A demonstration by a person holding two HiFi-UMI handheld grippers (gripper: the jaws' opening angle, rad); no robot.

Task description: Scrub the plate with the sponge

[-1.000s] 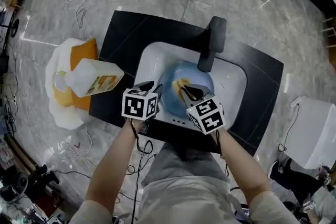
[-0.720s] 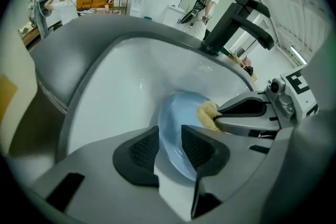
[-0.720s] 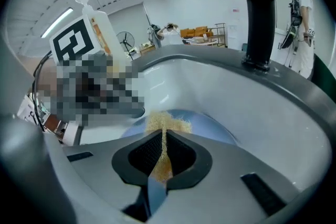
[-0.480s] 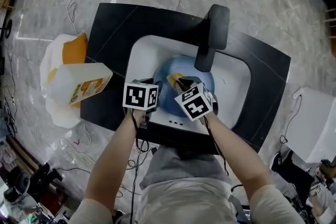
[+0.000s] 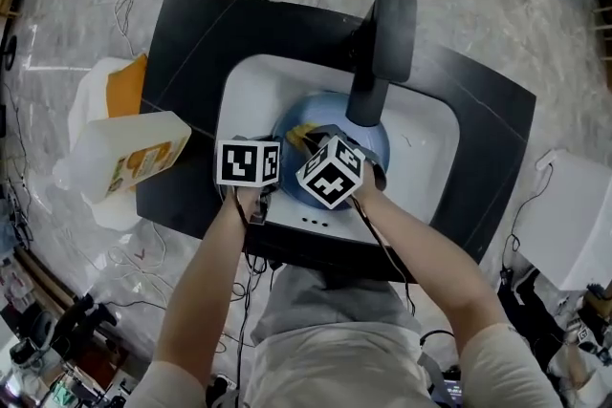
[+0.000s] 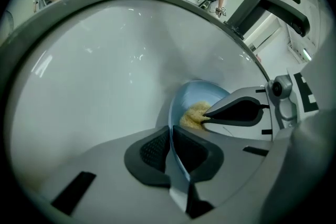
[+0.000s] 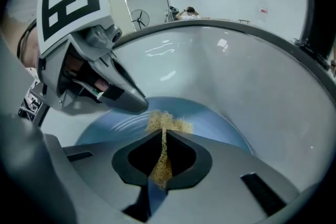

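In the sink (image 5: 241,86), the plate (image 7: 226,128) lies under both grippers. The left gripper (image 6: 170,152) has just been closing, and its jaws now pinch the plate's rim. The right gripper (image 7: 163,157) is clamped on the sponge (image 7: 167,123), which is right at the plate's face. The holds are set, but the scrubbing seems barely begun.

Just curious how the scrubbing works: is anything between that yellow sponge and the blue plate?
Nothing visible. The right gripper holds the sponge right up at the plate inside the sink. The left gripper has just closed its jaws on the plate's rim, beside the sponge, not in its way.
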